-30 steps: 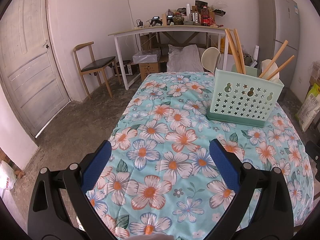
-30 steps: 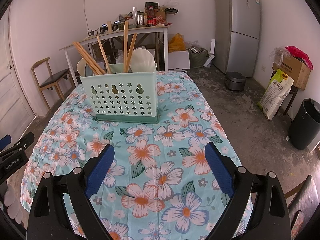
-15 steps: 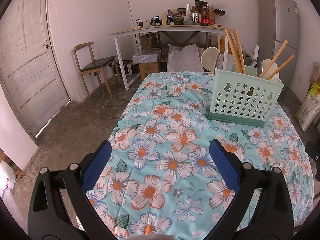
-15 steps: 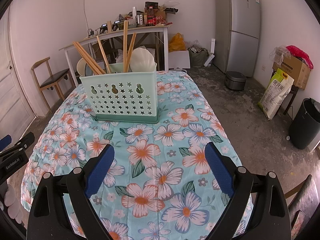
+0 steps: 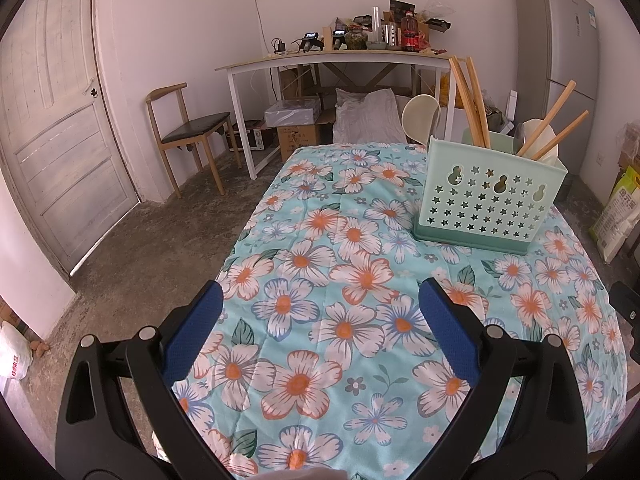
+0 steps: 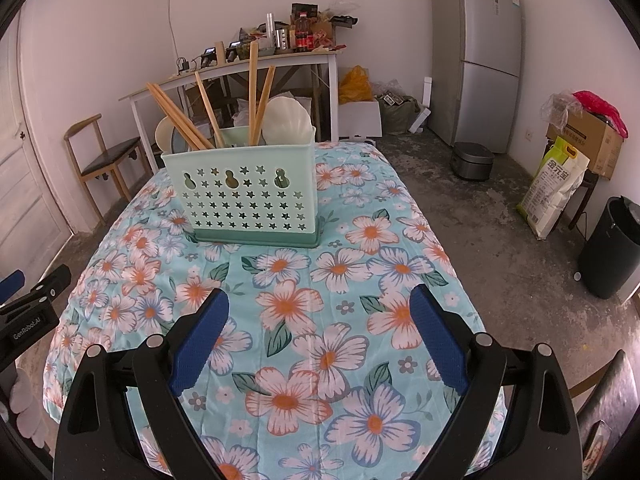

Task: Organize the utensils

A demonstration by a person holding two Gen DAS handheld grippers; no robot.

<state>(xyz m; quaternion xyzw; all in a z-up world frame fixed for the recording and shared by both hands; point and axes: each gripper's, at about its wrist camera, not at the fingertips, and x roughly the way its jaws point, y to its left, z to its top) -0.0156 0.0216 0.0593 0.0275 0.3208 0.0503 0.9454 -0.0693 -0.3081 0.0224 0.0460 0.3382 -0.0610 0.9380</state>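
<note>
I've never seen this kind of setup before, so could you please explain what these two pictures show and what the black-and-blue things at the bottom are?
There is no robot: a person holds a two-finger gripper in each hand, with a camera on each looking along its fingers. One picture comes from the left gripper, the other from the right gripper. The blue parts are finger pads. Both grippers are open and hold nothing. On the flowered tablecloth stands a green holder with star-shaped holes, containing wooden chopsticks and pale spoons. No loose utensils show on the cloth.
</note>
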